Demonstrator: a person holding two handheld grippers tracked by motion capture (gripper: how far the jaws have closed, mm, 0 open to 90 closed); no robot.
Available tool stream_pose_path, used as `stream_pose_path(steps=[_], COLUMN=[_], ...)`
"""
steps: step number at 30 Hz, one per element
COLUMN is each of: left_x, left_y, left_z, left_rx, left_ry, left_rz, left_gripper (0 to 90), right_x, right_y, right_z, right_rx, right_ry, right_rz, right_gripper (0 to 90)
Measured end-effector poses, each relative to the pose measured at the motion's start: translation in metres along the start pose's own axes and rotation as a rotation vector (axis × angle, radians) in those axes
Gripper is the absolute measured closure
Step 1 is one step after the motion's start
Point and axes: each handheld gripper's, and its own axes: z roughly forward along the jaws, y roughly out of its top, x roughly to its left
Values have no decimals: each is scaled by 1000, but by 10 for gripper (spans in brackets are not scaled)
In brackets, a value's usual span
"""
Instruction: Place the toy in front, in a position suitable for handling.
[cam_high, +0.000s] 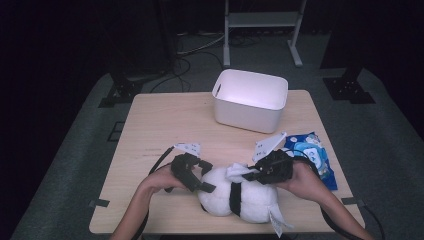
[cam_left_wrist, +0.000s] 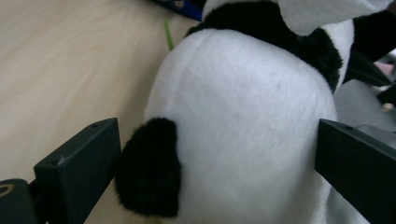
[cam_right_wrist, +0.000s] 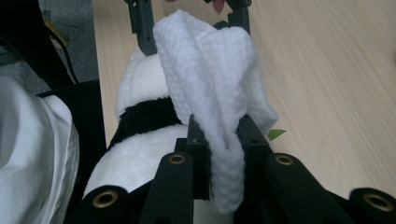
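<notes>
**Wiping the plush panda — grip status**

One black-and-white plush panda toy (cam_high: 240, 197) lay on its side at the near edge of the pale wooden counter (cam_high: 165, 125), between both hands.

Right gripper (cam_high: 251, 173) – jaws clamped on one folded white waffle-textured wipe cloth (cam_right_wrist: 212, 88), pinched at its bunched lower end, free end standing up over the panda's back. Left gripper (cam_left_wrist: 215, 158) – jaws spread wide on either side of the panda's white body, pads not pressing as far as I could tell, so not gripping.

Handling, my read:
- Panda looked light, soft, squashy. It would deform under the pads and roll or slide on the smooth wood if pushed from one side. Best hold: across the round body with wide jaws, or on a limb – the black patch near the left jaw looked like one.
- Cloth was limp and thin. Pinching the bunched fold, as here, kept it from slipping out.

Count elsewhere on the counter: one white rectangular plastic bin (cam_high: 250, 100) at the far side, looked empty, well apart from the toy; one blue wet-wipe packet (cam_high: 312, 152) just beside the right hand.
</notes>
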Motion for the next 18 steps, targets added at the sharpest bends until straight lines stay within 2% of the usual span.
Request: stream_pose_path(steps=[3,5,10,14,18], left_x=[0,0,0,-1,-5], left_y=[0,1,1,2,7], left_z=[8,9,4,2,-4], left_rx=[23,28,14,0,-11], left_ry=[-41,-41,-31,-13,69], left_rz=[-3,5,5,20,77], left_gripper=[16,37,185,231,246], right_x=[0,-1,-3,-6,-9], right_y=[1,2,4,9,14], right_z=[0,1,2,4,7], right_rx=[2,3,4,11,10], right_ry=[1,5,7,1,-15], right_rz=[-4,-8,-8,-11,-21], right_gripper=[777,776,776,776,776])
